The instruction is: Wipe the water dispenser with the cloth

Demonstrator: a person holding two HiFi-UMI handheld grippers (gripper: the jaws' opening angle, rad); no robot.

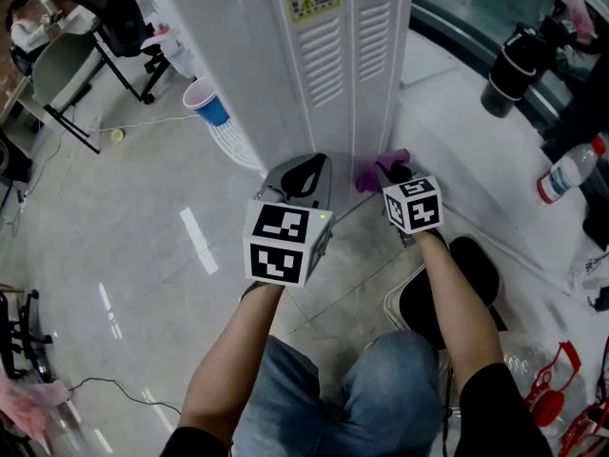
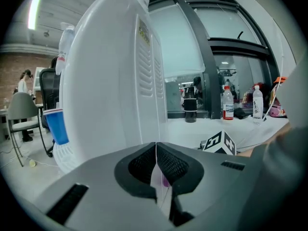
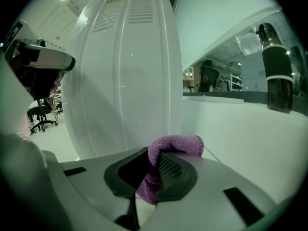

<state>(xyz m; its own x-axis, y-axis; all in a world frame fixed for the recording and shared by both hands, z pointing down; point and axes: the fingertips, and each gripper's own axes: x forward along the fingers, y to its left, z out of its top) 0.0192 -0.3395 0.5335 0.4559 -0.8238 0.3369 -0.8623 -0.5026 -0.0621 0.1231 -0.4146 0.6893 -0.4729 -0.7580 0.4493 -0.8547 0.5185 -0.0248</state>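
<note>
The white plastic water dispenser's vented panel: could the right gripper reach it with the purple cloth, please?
Probably yes: the right gripper, jaws closed on the purple terry cloth, sits close to the vented panel of the white plastic water dispenser, with nothing visible between them.

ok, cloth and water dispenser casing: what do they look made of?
The cloth: purple, looks like microfibre or terry, going by the fuzzy nap, soft folds and matte surface. The water dispenser: white casing, probably moulded plastic, possibly painted metal. It is smooth and semi-gloss, with faint reflections and formed vent slots.
</note>
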